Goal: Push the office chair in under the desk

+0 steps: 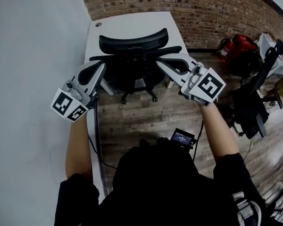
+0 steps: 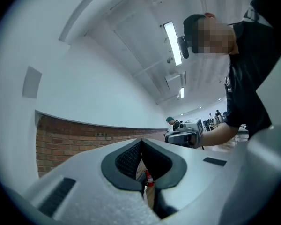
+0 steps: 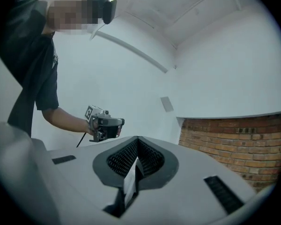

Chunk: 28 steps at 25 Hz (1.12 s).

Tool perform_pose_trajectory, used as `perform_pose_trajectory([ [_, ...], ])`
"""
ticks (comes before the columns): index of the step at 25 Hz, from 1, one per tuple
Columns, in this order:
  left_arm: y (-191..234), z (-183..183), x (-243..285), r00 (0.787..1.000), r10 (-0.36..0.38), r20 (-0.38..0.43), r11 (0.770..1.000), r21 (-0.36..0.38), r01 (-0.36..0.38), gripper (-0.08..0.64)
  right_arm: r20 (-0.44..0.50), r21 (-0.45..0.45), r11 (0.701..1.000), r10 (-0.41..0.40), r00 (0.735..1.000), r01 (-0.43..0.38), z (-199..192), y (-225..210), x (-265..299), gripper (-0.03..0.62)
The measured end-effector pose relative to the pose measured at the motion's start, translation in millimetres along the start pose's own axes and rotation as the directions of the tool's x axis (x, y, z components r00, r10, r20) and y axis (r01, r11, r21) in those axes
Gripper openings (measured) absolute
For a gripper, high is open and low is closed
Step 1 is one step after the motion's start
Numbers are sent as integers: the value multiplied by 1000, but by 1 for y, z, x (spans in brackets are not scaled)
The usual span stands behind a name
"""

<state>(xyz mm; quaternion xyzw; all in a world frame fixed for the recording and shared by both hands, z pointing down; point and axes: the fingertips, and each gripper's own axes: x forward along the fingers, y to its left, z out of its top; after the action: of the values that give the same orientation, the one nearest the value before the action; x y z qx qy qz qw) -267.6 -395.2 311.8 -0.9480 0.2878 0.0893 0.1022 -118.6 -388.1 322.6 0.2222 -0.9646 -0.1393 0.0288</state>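
Brick wall ran behind a white desk that stood on a wood-plank floor, with a plain pale wall along the left. Between the desk's white legs sat the black office chair, close in against the desk. Its curved back overlapped the desk top in the head view, and its casters showed on the floor just in front. How far the seat reached under the desk could not be told.

Both grippers were held up on the near side of the chair, one to each side of its back. The left gripper had its jaws brought fully together with nothing between the pads. The right gripper was likewise closed and empty (its own view showed only wall and brick past the meeting tips). Neither one was gripping the chair.

Off to the right, against the brick, lay something red, and nearer stood a second dark chair. A small screen device hung at the person's chest.
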Motion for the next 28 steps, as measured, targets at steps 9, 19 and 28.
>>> perform_pose_trajectory([
  [9,-72,-3,-25,999,38,24,999,-2,-37,15,49,86,996,-19,999,14,-8,72,-27,6],
  [19,-139,-66,-42,995,65,-82,993,-92,-72,15,56,214,976,-43,997,30,-49,132,-56,5],
  [28,-208,-90,-62,983,105,-150,980,-153,-128,15,6,283,958,-38,999,35,-64,178,-110,5],
])
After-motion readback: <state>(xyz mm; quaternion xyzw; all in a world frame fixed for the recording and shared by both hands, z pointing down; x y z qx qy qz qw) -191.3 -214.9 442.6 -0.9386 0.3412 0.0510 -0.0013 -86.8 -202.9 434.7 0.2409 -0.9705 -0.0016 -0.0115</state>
